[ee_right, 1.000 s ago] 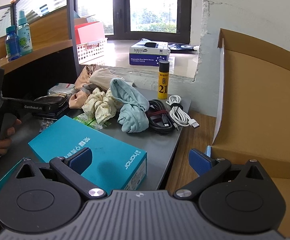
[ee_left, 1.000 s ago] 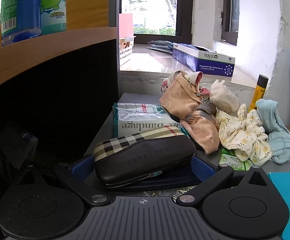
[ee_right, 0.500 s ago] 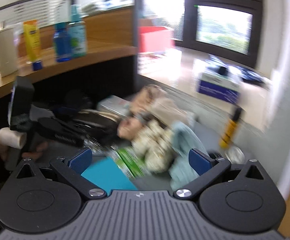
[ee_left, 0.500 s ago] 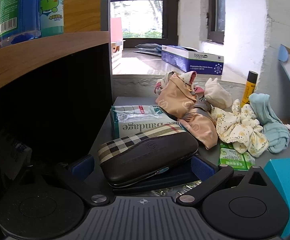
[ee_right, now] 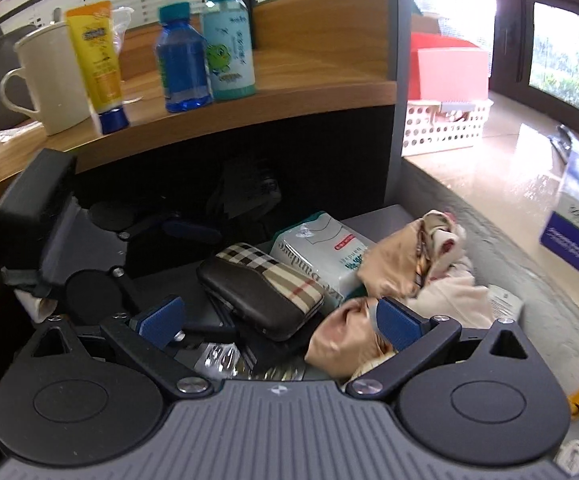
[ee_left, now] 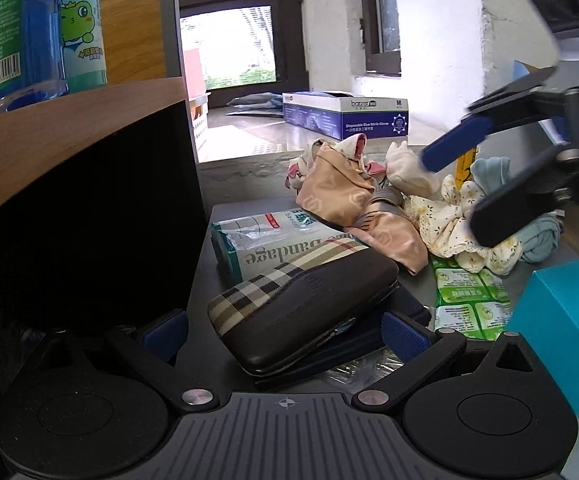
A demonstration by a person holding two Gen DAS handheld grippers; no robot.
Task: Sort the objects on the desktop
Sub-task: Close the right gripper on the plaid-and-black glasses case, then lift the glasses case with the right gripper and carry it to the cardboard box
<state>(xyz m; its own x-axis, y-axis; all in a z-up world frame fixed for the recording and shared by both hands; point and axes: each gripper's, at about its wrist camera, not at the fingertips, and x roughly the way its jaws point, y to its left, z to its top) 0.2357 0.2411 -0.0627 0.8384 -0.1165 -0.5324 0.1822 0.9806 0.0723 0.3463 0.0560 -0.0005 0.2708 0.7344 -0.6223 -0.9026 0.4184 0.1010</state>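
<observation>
A dark brown case with a plaid band [ee_left: 305, 304] lies on a flat dark item on the grey desk, between the open fingers of my left gripper [ee_left: 285, 330]; the pads do not visibly press it. It also shows in the right wrist view [ee_right: 261, 292]. My right gripper [ee_right: 277, 320] is open and hovers above the case and a beige cloth [ee_right: 341, 340]; it also shows in the left wrist view [ee_left: 477, 188] over the floral cloth [ee_left: 449, 224]. A white bandage pack [ee_left: 261, 240] lies behind the case.
A wooden shelf [ee_right: 249, 108] above the desk carries bottles [ee_right: 181, 60], a yellow tube and a mug. A teal box [ee_left: 569, 332] stands at the right. Green sachets [ee_left: 469, 300], a light blue cloth [ee_left: 537, 236] and a glove box [ee_left: 349, 118] lie beyond.
My right gripper has swung left from the teal box and cardboard box to above the case and cloth pile. My left gripper has stayed around the case, edging slightly forward.
</observation>
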